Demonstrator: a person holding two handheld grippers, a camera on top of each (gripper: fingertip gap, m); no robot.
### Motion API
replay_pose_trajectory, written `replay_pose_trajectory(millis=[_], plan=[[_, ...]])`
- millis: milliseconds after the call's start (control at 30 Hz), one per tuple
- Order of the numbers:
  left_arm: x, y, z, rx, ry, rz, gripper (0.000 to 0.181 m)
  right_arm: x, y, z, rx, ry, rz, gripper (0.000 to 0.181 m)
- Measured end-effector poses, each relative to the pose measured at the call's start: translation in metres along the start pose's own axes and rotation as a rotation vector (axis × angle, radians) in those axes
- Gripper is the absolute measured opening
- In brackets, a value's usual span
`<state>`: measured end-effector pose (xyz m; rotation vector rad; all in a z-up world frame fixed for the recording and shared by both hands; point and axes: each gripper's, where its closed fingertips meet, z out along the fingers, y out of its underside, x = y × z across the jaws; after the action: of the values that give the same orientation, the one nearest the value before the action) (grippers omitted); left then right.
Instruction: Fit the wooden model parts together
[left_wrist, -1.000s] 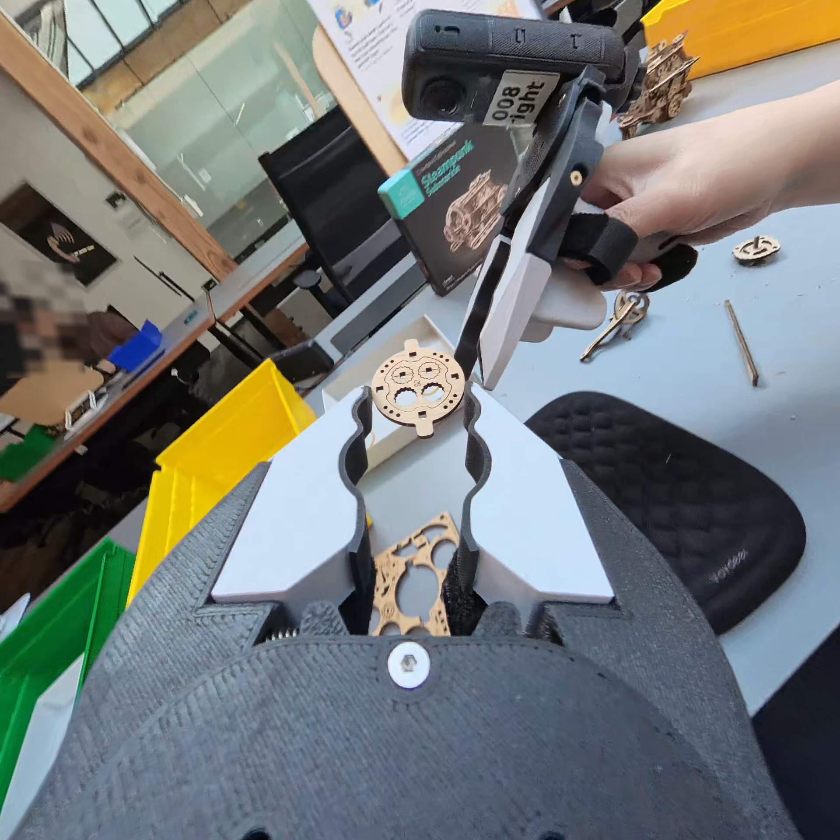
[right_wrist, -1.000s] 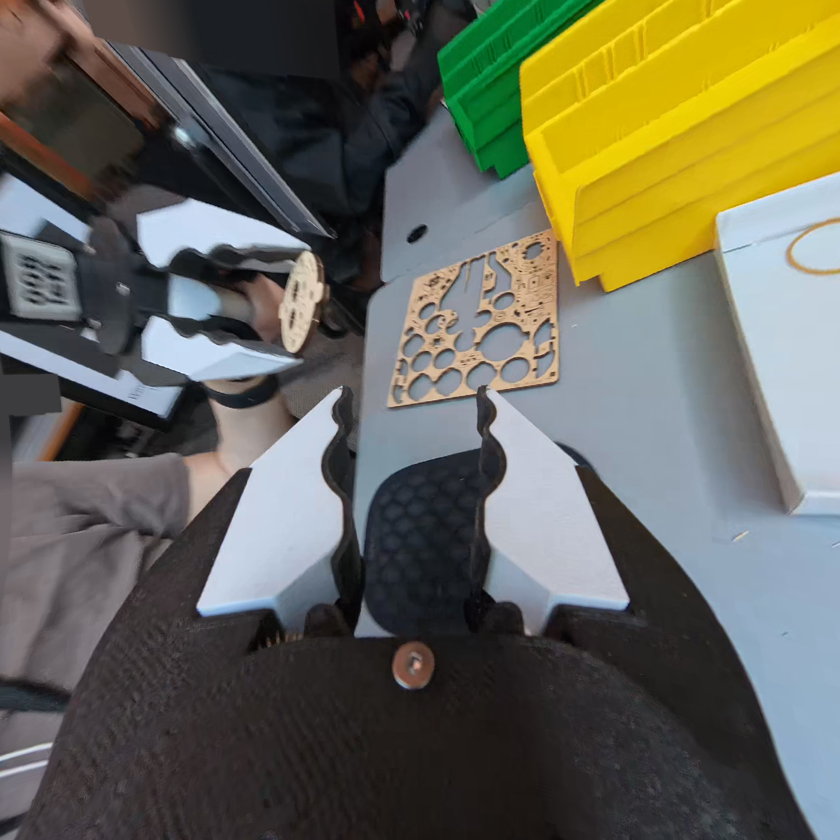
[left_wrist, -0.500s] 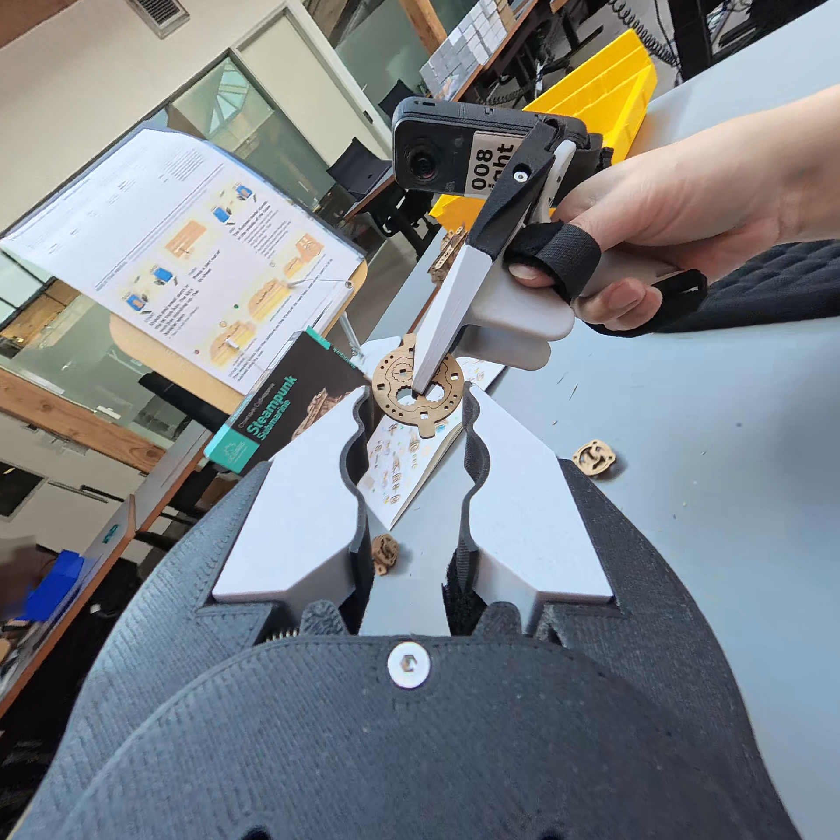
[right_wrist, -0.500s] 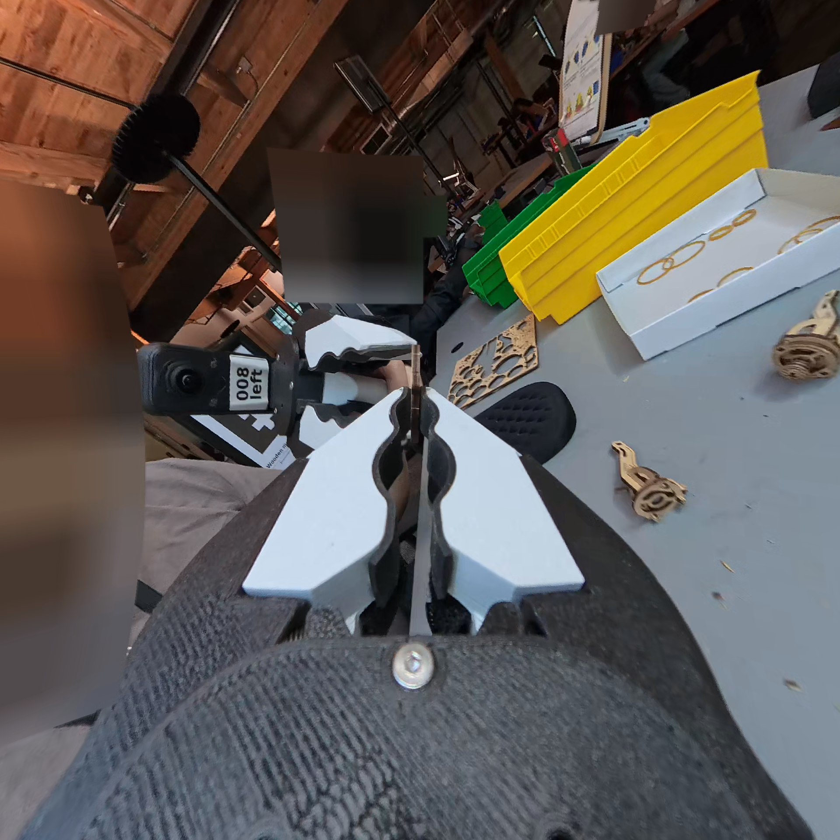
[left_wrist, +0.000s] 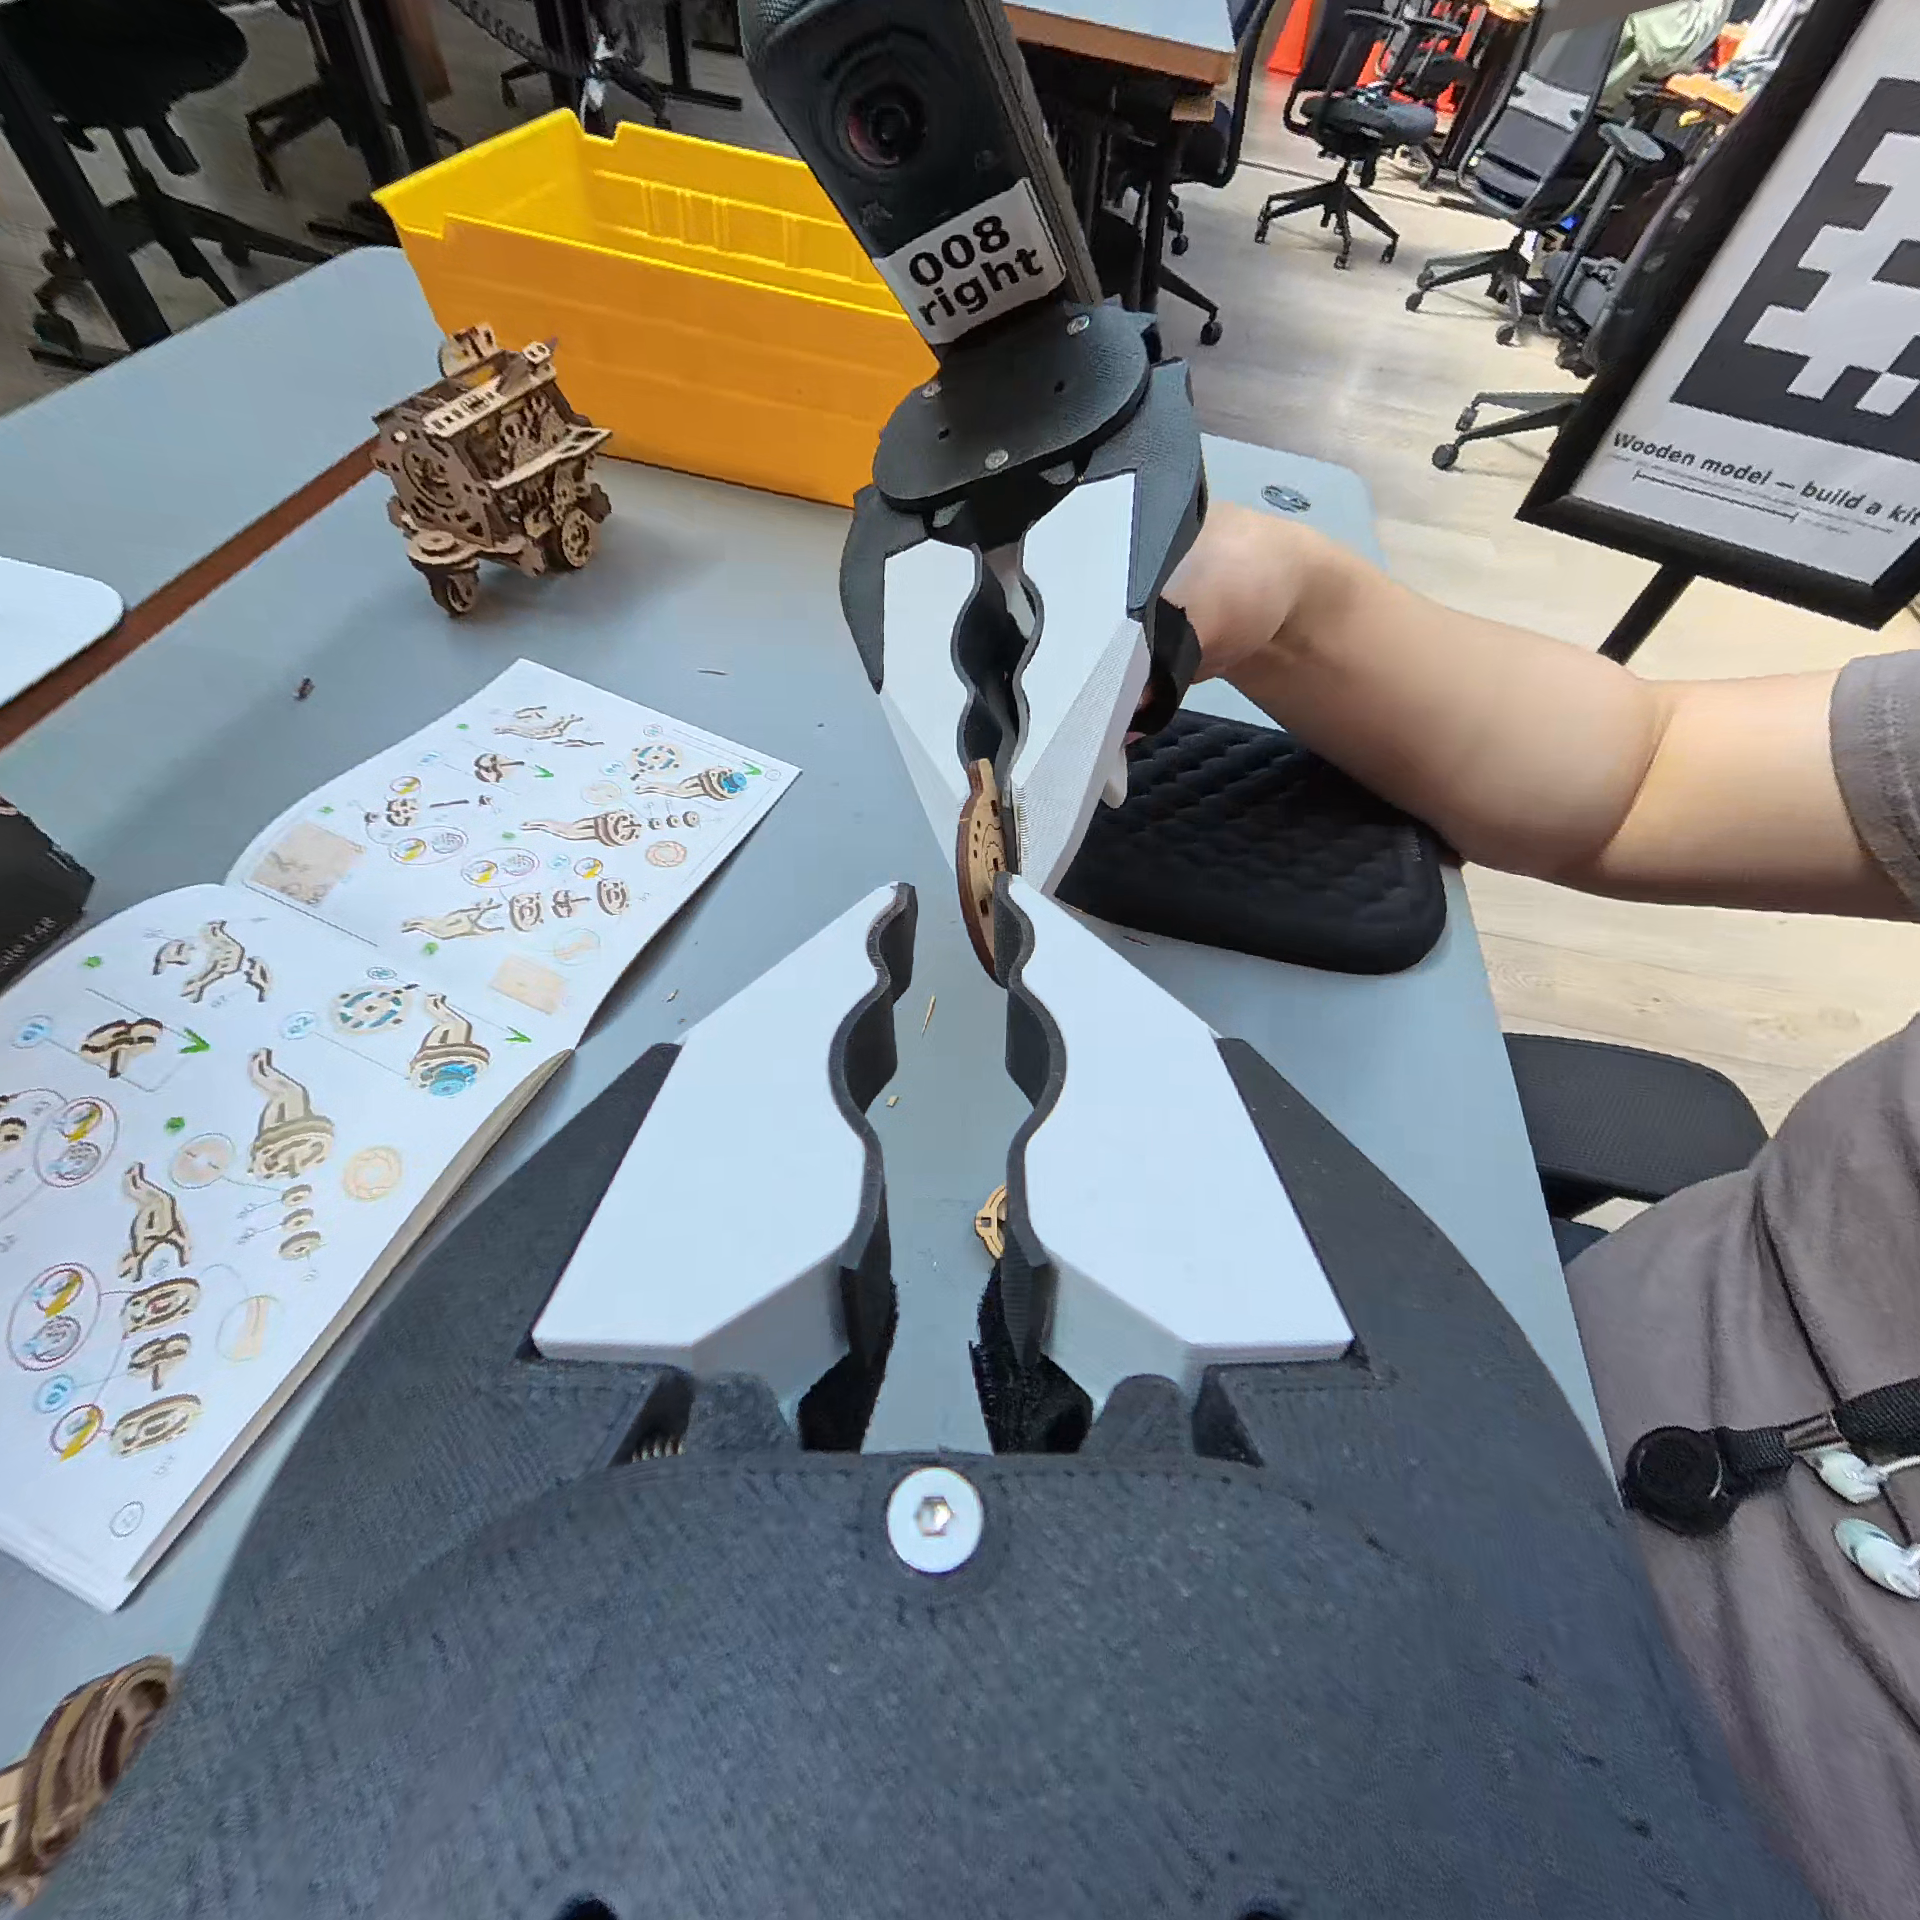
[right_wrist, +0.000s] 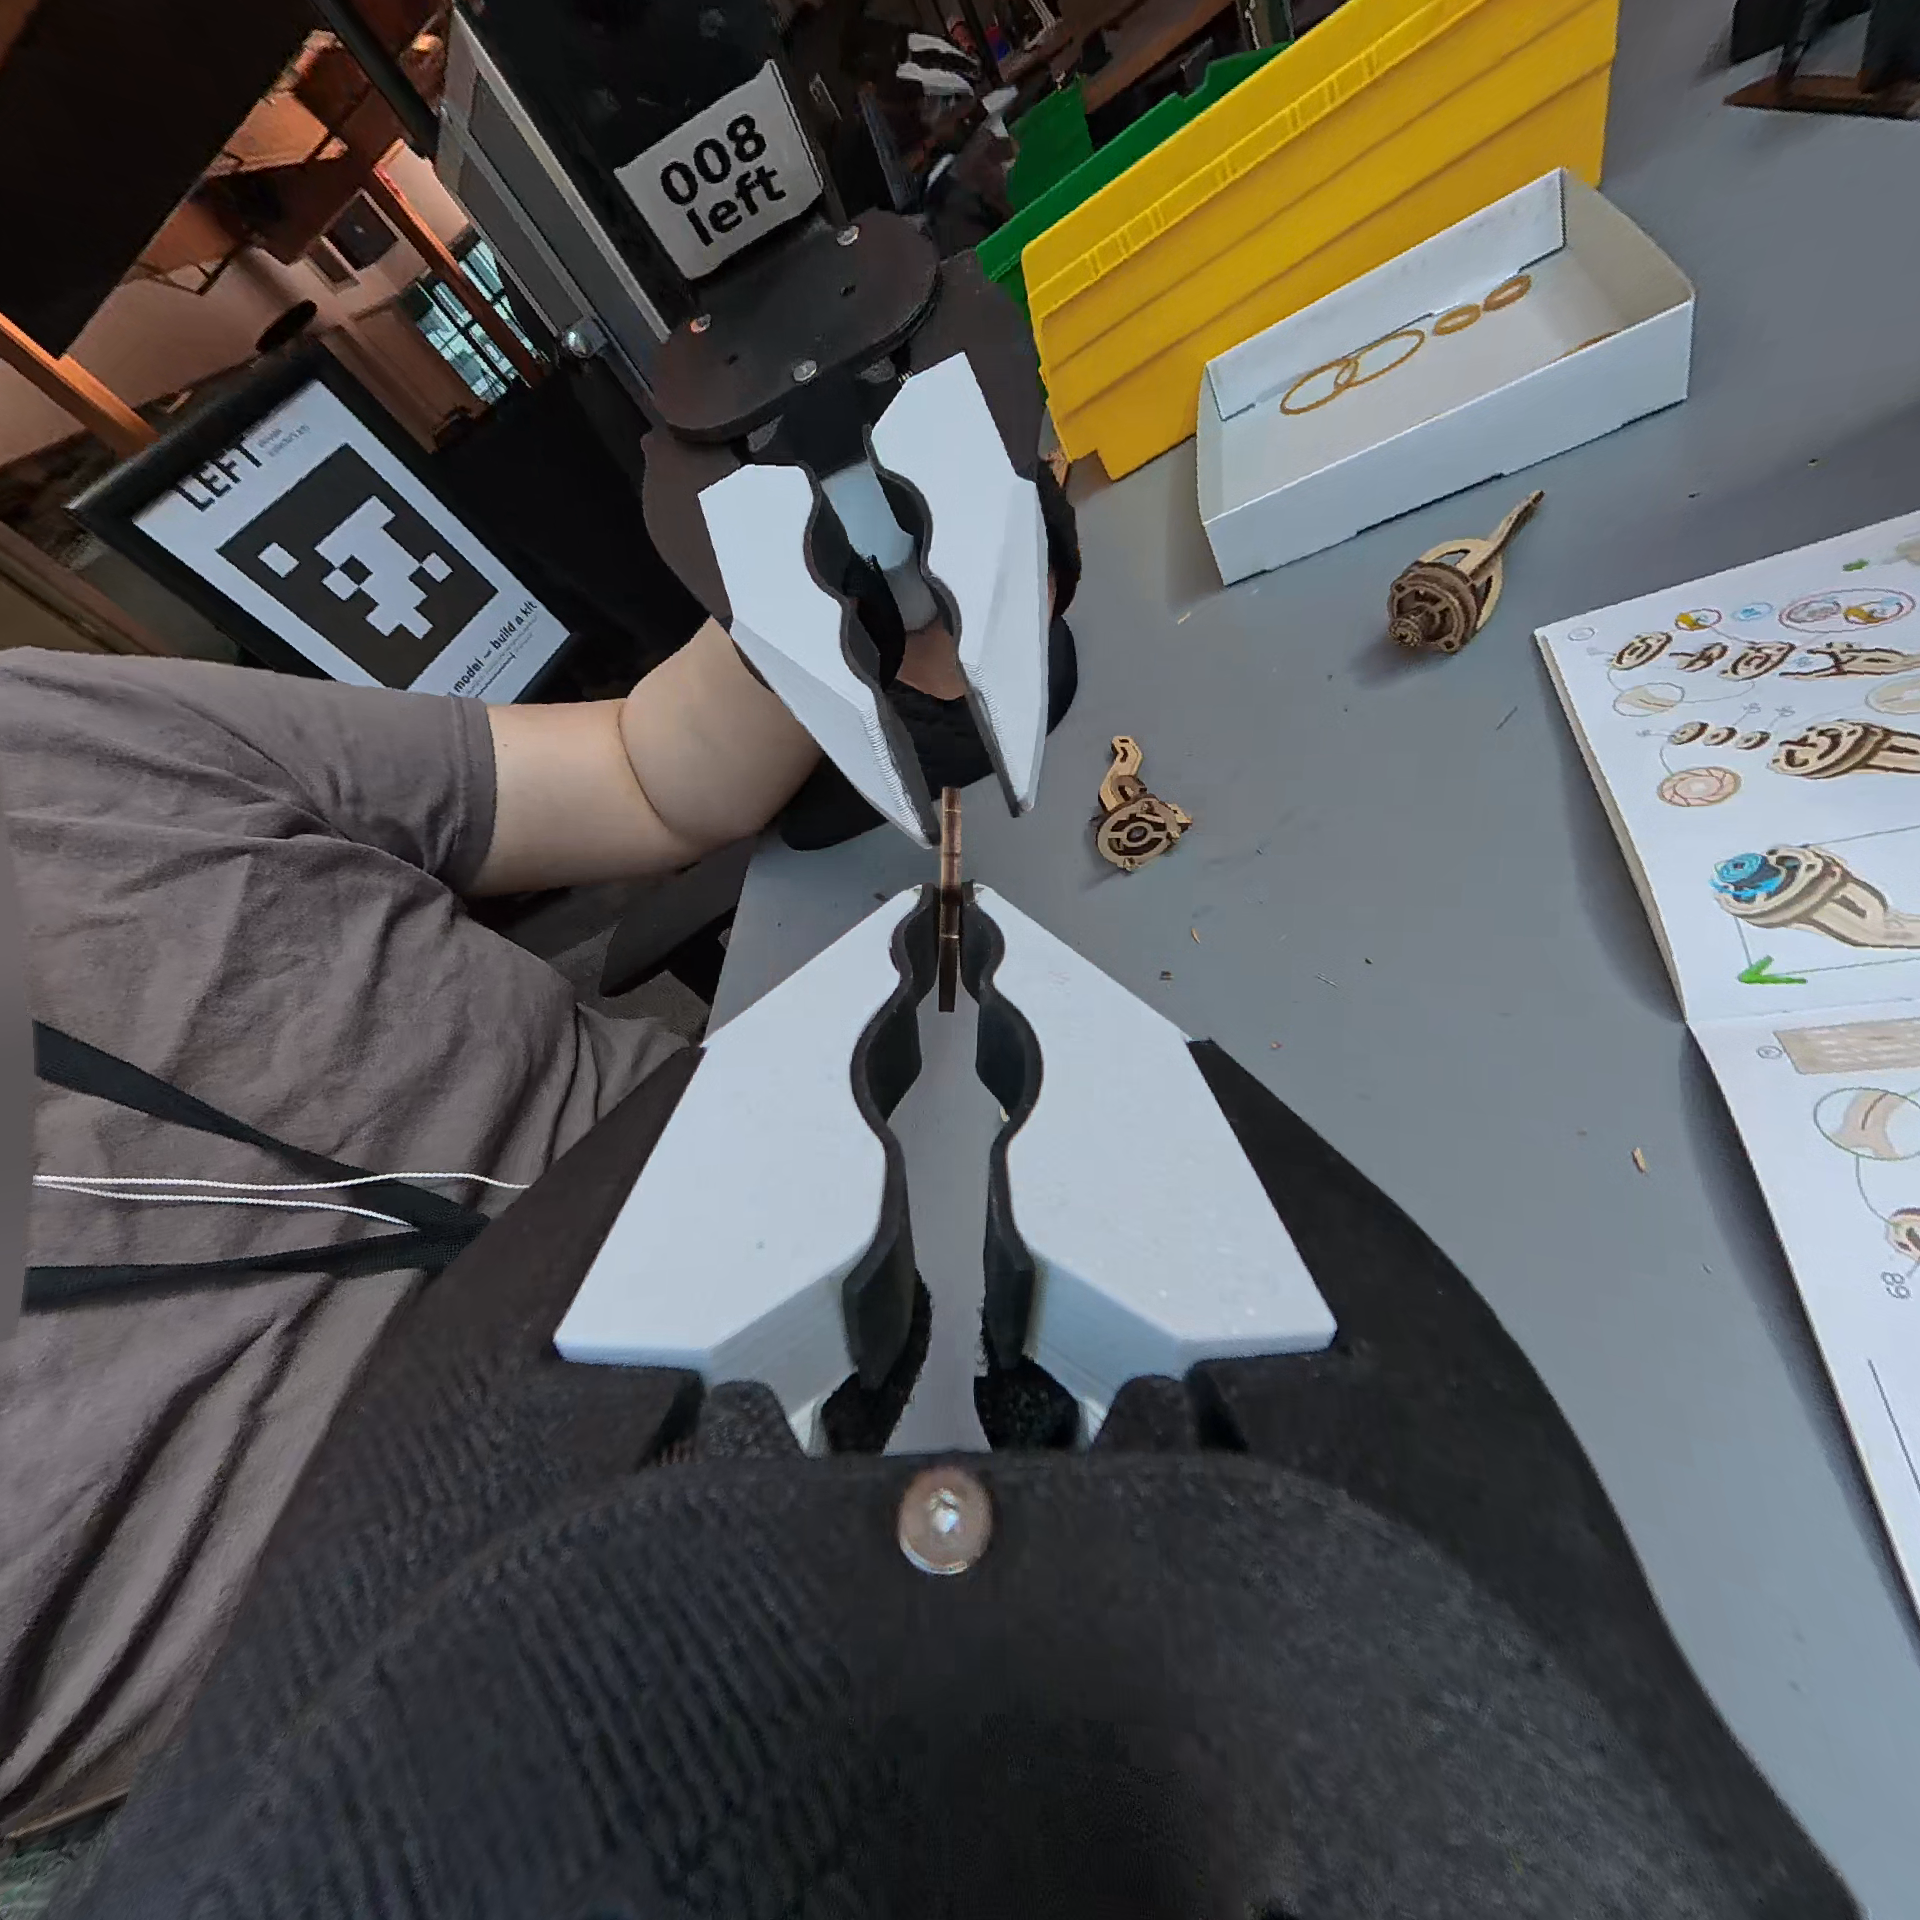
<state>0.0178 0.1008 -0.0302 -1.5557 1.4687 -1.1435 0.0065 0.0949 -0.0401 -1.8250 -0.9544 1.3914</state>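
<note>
A round wooden gear disc (right_wrist: 948, 935) stands edge-on between the tips of my right gripper (right_wrist: 945, 904), which is shut on it. In the left wrist view the disc (left_wrist: 982, 862) hangs from the right gripper (left_wrist: 997, 831), which comes down from above. My left gripper (left_wrist: 951, 894) is open. Its jaws stand on either side of the disc's far edge, and one fingertip (left_wrist: 1006, 902) is against the disc. In the right wrist view the left gripper (right_wrist: 968, 821) faces mine, tips apart. Both are held above the grey table (left_wrist: 727, 623).
An open instruction booklet (left_wrist: 364, 987) lies on the table, with a finished wooden model (left_wrist: 488, 468) and a yellow bin (left_wrist: 665, 291) behind it. A black pad (left_wrist: 1268, 852) lies under the right arm. A white box (right_wrist: 1455, 436) and two wooden sub-assemblies (right_wrist: 1138, 821) (right_wrist: 1444, 597) are near. Both grippers' tips are close together, under 4 cm apart. About 30 centimeters separates my left fingertips from the finished wooden model (left_wrist: 488, 468).
The left gripper held the disc by its rim with the right gripper open. The right gripper then shut on the disc. The left has since opened, and both have turned.
</note>
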Motion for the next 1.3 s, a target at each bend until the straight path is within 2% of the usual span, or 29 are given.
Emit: replay_pose_trajectory(millis=[100, 200, 367, 433, 467, 533, 633, 767, 1033, 1100, 1300], plan=[[0.002, 0.010, 0.008, 0.000, 0.068, -0.050, 0.001, 0.010, 0.011, 0.000, -0.033, 0.048, -0.032, 0.001], [-0.004, 0.016, 0.008, 0.023, 0.075, -0.115, 0.000, 0.018, 0.005, -0.006, 0.028, 0.075, -0.044, 0.008], [-0.008, 0.031, 0.003, 0.050, 0.120, -0.272, 0.000, 0.014, -0.029, -0.037, 0.236, 0.199, -0.303, 0.053], [-0.009, 0.028, 0.002, 0.073, 0.131, -0.304, 0.000, 0.005, -0.034, -0.040, 0.324, 0.205, -0.375, 0.054], [-0.009, 0.027, 0.002, 0.081, 0.139, -0.309, 0.000, 0.008, -0.033, -0.036, 0.336, 0.207, -0.356, 0.053], [-0.008, 0.028, 0.002, 0.076, 0.140, -0.310, 0.000, 0.023, -0.016, -0.020, 0.233, 0.228, -0.259, 0.046], [-0.008, 0.028, 0.003, 0.079, 0.139, -0.315, 0.000, 0.031, 0.004, -0.005, 0.120, 0.216, -0.206, 0.026], [-0.008, 0.028, 0.004, 0.079, 0.137, -0.315, 0.000, 0.031, 0.005, -0.002, 0.141, 0.157, -0.105, 0.023], [-0.010, 0.034, 0.009, 0.057, 0.112, -0.306, 0.000, 0.034, 0.015, 0.004, 0.080, 0.161, -0.076, 0.013], [-0.011, 0.037, 0.010, 0.043, 0.104, -0.298, 0.000, 0.032, 0.018, 0.005, 0.068, 0.141, -0.062, 0.004], [-0.013, 0.044, 0.013, 0.018, 0.103, -0.292, 0.002, 0.032, 0.021, 0.007, 0.066, 0.114, -0.010, 0.000]])
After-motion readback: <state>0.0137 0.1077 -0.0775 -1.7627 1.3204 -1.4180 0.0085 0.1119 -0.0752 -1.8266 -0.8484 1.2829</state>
